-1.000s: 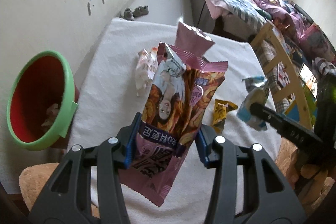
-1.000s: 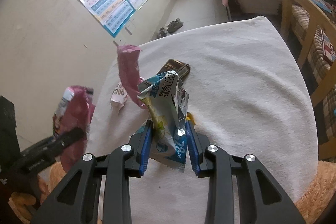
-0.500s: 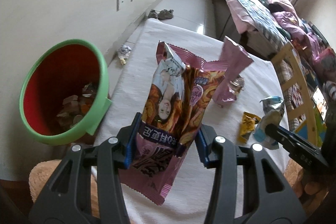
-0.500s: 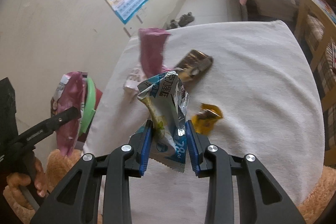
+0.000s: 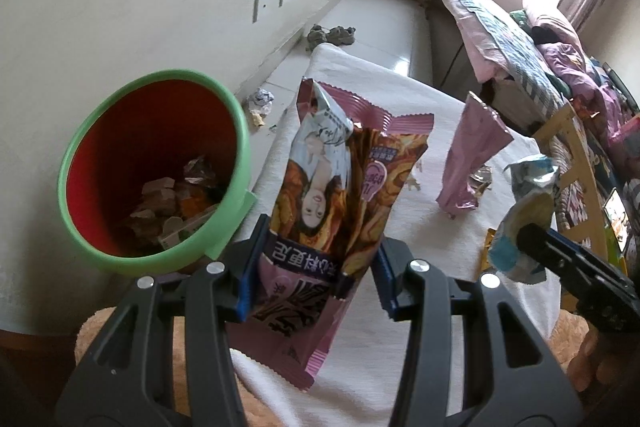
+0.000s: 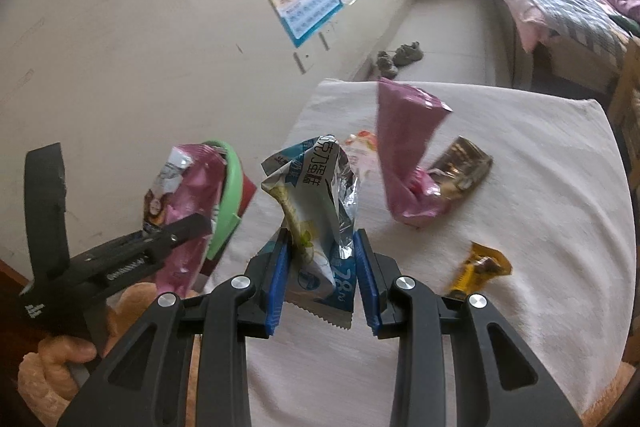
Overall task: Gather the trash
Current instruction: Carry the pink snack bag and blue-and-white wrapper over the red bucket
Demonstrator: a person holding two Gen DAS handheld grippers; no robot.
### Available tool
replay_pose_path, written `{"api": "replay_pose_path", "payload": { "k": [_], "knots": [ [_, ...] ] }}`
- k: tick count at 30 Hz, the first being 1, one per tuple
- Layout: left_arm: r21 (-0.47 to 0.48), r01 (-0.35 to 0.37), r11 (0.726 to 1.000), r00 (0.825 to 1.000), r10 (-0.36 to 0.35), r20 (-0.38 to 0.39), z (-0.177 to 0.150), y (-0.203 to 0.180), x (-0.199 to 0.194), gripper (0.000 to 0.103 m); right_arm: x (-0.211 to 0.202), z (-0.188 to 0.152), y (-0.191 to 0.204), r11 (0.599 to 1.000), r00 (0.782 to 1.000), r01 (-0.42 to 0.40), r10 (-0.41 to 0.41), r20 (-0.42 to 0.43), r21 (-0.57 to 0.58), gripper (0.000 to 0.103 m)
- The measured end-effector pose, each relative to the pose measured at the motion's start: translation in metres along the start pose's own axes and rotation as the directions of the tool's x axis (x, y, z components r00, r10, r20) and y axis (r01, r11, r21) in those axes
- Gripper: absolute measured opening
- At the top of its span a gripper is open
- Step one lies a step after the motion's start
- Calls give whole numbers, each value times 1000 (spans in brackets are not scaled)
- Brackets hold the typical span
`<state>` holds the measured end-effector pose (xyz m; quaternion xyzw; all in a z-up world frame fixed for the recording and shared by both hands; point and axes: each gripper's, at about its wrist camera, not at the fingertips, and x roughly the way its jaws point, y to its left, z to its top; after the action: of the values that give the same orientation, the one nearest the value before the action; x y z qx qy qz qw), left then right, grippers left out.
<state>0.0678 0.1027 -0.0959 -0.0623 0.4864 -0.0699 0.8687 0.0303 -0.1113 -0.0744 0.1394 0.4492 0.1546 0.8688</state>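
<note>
Here we hold the pink snack bag (image 5: 328,203) clamped in our left gripper (image 5: 314,275), just beside the green-rimmed bin (image 5: 152,167). Our right gripper (image 6: 322,275) grips the blue-white wrapper (image 6: 316,211) above the white cloth (image 6: 540,187), where a second pink bag (image 6: 404,163) stands.

Glossy printed film makes up the pink snack bag (image 5: 328,211), crinkled, at centre frame. The blue-white wrapper (image 6: 320,211) shows shiny silver foil inside. Lower left, the bin (image 5: 236,131) looks smooth plastic. The white cloth (image 6: 540,155) is matt, nubbly towelling. The gripper fingers (image 5: 416,303) are matt black plastic.
</note>
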Motion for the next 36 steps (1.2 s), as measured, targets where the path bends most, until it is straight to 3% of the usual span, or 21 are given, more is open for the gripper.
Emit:
{"api": "replay_pose_path", "payload": {
  "k": [15,33,36],
  "knots": [
    [-48,-13,999,1000,13,10,-4,24,-2,45,14,7,39,997,999,-26,25,-21,-76,33],
    [-191,-98,977,994,103,19,1,118,-12,45,66,38,100,985,997,-57,47,-68,-161,33],
    [-197,-144,970,988,151,18,3,134,-12,45,74,44,115,980,996,-61,48,-74,-191,33]
  ]
}}
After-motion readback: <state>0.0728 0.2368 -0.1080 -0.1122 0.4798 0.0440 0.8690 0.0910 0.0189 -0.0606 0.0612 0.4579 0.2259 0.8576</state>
